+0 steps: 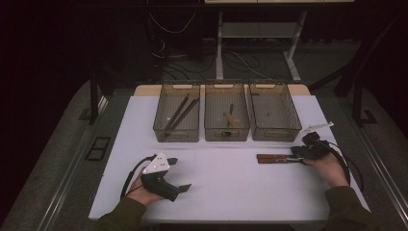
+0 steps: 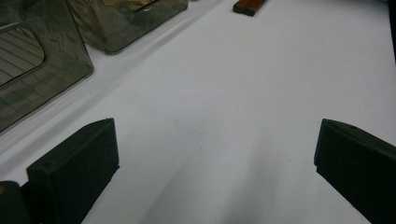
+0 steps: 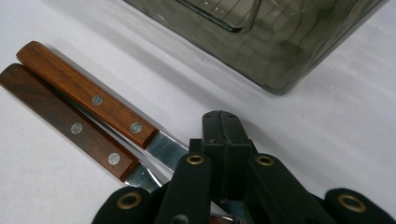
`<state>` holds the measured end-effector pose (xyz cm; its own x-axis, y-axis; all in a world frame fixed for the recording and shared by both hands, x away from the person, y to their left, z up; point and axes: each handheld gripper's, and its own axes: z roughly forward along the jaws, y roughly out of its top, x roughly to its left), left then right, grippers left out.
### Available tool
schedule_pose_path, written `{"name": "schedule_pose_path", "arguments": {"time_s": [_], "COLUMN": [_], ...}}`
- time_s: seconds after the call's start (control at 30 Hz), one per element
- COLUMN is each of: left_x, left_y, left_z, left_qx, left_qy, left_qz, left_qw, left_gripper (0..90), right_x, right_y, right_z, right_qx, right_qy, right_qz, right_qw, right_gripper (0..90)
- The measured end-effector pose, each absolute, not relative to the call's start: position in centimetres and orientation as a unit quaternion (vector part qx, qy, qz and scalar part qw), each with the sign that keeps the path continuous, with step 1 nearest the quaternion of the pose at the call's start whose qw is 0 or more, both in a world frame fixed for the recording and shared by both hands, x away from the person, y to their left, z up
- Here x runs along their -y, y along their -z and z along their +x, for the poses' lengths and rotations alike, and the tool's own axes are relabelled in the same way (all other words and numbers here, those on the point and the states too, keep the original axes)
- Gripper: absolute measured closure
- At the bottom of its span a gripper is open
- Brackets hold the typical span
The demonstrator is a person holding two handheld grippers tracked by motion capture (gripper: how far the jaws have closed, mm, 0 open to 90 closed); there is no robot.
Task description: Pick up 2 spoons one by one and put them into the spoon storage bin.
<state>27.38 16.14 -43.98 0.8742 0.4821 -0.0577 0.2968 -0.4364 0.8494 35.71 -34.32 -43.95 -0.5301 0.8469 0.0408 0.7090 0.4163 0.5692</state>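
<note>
The right claw (image 3: 223, 122) is clenched, its two black jaws pressed flat together just beside the metal blades of two wooden-handled knives (image 1: 272, 158), and from the right gripper view I cannot tell whether a blade is pinched under the jaws or merely lies beneath them; the left claw (image 1: 179, 174) is released, jaws standing wide apart over bare surface with nothing between them, resting low on the near left of the white counter (image 1: 226, 192). Going from the biggest thing down: the counter carries three smoky, see-through bins in a row along its far edge, the left bin (image 1: 177, 132) holding a few long dark sticks that look like chopsticks, the middle bin (image 1: 226, 132) holding a couple of shorter utensils, and the right bin (image 1: 274, 132) holding little that I can make out. The knives lie side by side on the counter in front of the right bin, handles pointing toward the middle, blades toward the right hand, touching each other along their length. Judging by the layout, this is a sort of cutlery into bins: two kinds look to be filed, and the pair of knives is what remains, not yet lifted, with the right bin the likely home for them
</note>
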Motion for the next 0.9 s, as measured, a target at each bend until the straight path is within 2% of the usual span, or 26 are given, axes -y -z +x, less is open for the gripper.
{"name": "schedule_pose_path", "arguments": {"time_s": [0.9], "left_x": [-16.1], "left_y": [44.0], "left_z": [27.3], "left_qx": [-0.229], "left_qy": [-0.094], "left_qz": [0.844], "left_qw": [0.476], "left_gripper": [0.0], "right_x": [34.1], "right_y": [43.5], "right_z": [33.7], "right_qx": [-0.851], "right_qy": [-0.254], "right_qz": [0.449], "right_qw": [0.101], "right_gripper": [90.0]}}
